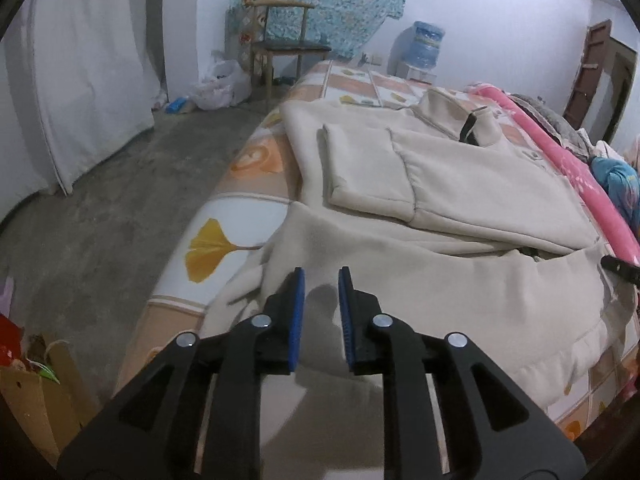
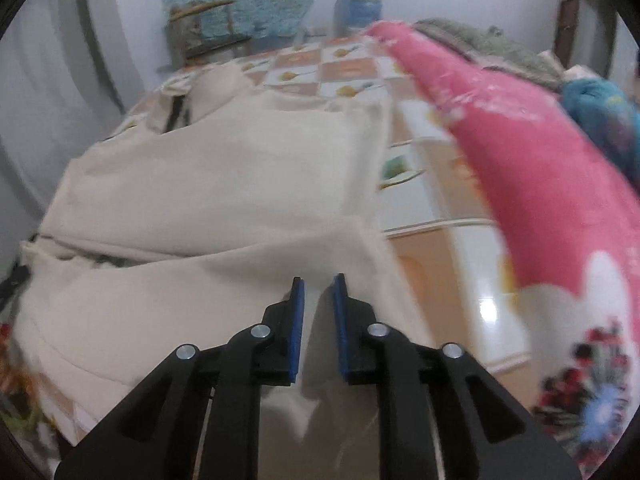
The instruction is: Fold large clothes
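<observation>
A large cream hoodie [image 1: 460,184] lies spread on the bed, with a sleeve folded over its body and its hem end nearest me. It also shows in the right wrist view [image 2: 208,184]. My left gripper [image 1: 322,276] hovers just over the hem's left part, jaws a little apart with cloth between them. My right gripper [image 2: 319,280] is over the hem's right corner, jaws a little apart with cloth rising between them. That view is blurred. The tip of the right gripper [image 1: 620,268] shows at the right edge of the left wrist view.
The bed sheet [image 1: 224,216] has orange and white squares with leaf prints. A pink quilt [image 2: 520,152] and blue clothes [image 2: 600,112] lie along the bed's right side. A wooden chair [image 1: 288,40], a water bottle [image 1: 426,44] and bags [image 1: 218,84] stand beyond.
</observation>
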The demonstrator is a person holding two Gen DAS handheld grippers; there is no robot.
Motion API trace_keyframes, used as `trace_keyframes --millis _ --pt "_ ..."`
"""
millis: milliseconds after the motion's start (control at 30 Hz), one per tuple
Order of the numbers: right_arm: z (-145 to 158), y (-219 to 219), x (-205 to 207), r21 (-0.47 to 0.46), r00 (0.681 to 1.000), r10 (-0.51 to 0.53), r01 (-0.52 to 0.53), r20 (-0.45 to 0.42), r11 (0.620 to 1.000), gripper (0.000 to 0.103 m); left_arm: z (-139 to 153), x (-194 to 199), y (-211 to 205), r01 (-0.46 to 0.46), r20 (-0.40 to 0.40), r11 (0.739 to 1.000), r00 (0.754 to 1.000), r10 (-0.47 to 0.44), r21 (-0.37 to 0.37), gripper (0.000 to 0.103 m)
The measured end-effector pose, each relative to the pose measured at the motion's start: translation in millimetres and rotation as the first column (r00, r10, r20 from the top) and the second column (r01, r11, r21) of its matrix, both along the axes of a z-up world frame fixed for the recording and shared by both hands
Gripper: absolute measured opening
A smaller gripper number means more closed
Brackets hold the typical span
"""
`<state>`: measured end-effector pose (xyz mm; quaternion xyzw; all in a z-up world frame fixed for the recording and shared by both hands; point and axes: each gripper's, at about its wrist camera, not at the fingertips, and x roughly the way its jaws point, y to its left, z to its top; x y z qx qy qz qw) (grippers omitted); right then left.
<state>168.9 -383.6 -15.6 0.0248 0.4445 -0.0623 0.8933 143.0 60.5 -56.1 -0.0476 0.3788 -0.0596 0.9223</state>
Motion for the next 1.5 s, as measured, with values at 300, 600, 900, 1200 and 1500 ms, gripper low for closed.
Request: trace_keyframes --millis 300,600,900,1200,1500 --pt "15.8 74.6 -48.4 0.004 0.946 0.322 -0.322 0.039 0.947 0.043 19.6 -54.1 -74.4 0.364 0.030 0.925 0.931 -0.363 -0.109 0.051" --pt "-13.1 97.7 -47.4 0.011 0.942 0.334 -0.333 -0.021 0.943 0.053 -3.8 -57.6 -106.8 0.340 -0.032 0.939 0.939 -0.342 -0.045 0.057" --pt "-1.9 71.4 -47.0 0.010 0.979 0.205 -0.205 0.024 0.979 0.062 14.5 -38.2 -117.5 0.283 -0.023 0.959 0.959 -0.283 0.017 0.075" --pt "1.9 52.3 -41.9 0.024 0.991 0.123 -0.125 0.045 0.992 0.071 -3.1 -19.3 -124.8 0.198 -0.144 0.979 0.971 -0.190 0.044 0.092" --pt "-14.4 60.9 -22.3 -0.011 0.989 0.148 -0.148 -0.013 0.989 0.079 -5.7 -17.9 -127.7 0.179 -0.164 0.982 0.972 -0.167 0.061 0.095"
